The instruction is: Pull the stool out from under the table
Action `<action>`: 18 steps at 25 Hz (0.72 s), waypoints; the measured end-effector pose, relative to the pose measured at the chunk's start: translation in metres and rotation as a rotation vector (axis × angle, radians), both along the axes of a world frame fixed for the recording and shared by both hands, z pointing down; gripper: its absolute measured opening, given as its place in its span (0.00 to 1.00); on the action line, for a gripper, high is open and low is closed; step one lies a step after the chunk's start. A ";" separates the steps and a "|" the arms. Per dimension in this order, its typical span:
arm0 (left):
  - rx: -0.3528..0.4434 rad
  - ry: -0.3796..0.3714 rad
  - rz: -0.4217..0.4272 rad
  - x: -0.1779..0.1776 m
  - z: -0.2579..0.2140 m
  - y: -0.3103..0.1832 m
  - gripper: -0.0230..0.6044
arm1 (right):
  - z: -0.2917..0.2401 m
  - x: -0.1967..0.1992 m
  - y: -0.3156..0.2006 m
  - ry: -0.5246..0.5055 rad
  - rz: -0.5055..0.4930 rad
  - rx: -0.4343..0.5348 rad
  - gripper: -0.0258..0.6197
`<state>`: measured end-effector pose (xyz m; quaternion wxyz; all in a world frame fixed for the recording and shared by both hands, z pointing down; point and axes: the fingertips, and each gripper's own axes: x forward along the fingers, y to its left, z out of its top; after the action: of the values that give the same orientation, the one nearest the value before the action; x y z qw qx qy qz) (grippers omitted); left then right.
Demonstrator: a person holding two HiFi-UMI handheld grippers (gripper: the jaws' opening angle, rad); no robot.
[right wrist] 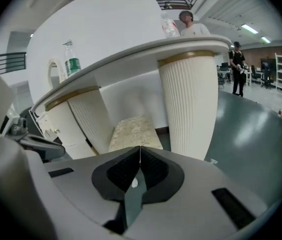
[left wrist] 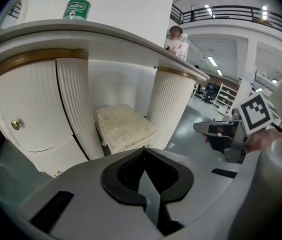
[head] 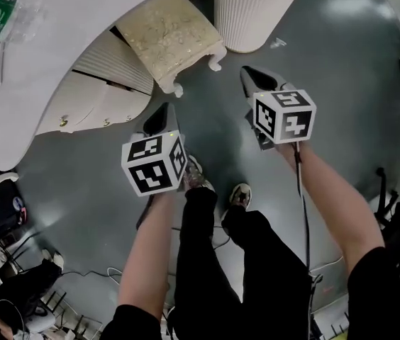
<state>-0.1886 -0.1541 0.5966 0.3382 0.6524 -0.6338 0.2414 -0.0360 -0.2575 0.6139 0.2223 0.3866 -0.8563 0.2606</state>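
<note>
Left tool (head: 159, 117) and right tool (head: 255, 78), both closed and empty, hover short of the stool (head: 166, 34) under the surface (head: 51, 41): seemingly the approach. Next, open and grip the seat edge.

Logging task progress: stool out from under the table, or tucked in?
Tucked in. The stool stands between the fluted legs, its back under the tabletop; only its near edge pokes out.

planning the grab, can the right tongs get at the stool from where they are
Probably yes: the stool juts out from under the table, and only bare floor separates it from the shut right tongs.
</note>
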 end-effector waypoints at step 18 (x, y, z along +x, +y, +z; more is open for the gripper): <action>-0.162 0.161 -0.075 -0.071 0.117 -0.077 0.41 | 0.104 -0.068 -0.091 -0.030 -0.258 -0.224 0.37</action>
<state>-0.2599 -0.2311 0.7132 0.4485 0.6160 -0.6069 0.2258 -0.1035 -0.3483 0.7177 0.2828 0.2426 -0.8676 0.3294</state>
